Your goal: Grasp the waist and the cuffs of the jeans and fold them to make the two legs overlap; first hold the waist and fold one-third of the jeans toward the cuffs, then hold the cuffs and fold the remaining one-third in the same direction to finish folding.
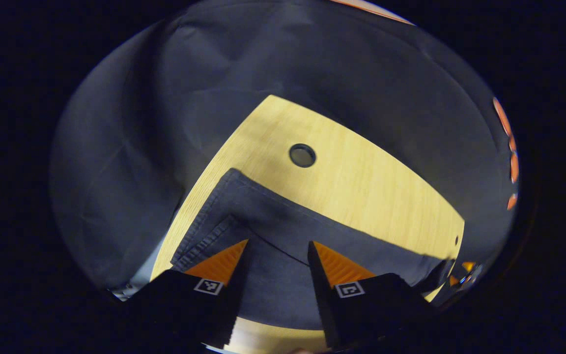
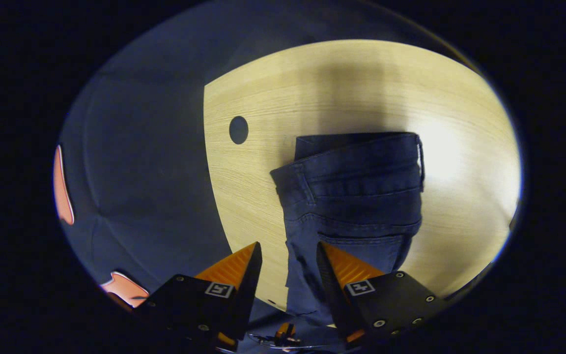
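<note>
Dark jeans (image 2: 356,196) lying on the wooden table (image 2: 361,83) at centre frame, waist end uppermost, left gripper (image 1: 278,246) and right gripper (image 2: 288,248) both spread apart above the denim, holding nothing

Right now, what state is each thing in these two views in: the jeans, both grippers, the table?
Jeans: lying flat on the table, legs overlapped; waist end in the right gripper view, cuffs in the left gripper view.
Left gripper: open, fingers over the cuffs, not pressing them.
Right gripper: open, fingers apart over the jeans' edge.
Table: bare wood around the jeans, with a round hole.
</note>
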`<control>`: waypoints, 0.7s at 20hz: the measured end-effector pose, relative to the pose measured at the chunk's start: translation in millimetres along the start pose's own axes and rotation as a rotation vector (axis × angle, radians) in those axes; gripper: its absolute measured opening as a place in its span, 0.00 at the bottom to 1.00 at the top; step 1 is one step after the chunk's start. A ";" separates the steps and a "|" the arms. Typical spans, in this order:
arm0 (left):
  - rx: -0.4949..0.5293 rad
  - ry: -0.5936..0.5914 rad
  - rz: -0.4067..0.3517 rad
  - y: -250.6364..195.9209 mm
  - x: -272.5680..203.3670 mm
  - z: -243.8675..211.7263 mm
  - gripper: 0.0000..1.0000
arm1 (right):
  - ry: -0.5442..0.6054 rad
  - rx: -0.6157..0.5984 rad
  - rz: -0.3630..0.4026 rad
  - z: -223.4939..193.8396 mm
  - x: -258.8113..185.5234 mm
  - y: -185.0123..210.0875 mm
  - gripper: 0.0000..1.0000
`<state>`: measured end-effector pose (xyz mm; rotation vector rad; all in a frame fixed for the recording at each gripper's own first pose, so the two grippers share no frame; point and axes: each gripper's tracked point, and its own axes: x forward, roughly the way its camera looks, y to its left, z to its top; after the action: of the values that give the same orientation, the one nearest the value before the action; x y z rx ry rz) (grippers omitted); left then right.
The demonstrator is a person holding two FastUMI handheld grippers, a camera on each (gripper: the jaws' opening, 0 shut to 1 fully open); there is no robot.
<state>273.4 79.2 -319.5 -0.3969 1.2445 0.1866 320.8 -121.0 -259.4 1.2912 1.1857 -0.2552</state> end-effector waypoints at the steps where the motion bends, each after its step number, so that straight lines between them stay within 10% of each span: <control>1: 0.052 -0.039 -0.005 -8.3 -4.7 0.1 0.72 | -0.033 -0.037 -0.010 4.0 -8.3 -8.7 0.73; 4: 0.174 -0.159 -0.025 -36.2 -29.8 3.8 0.85 | -0.117 -0.161 -0.059 15.1 -21.4 -40.4 0.77; 14: 0.326 -0.469 -0.084 -87.3 -109.4 -12.8 0.85 | -0.215 -0.549 -0.203 28.0 -4.1 -95.8 0.94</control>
<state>258.0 2.5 -202.7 -0.1102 0.7752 -0.0004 264.3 -178.4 -318.4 0.6494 1.1005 -0.1914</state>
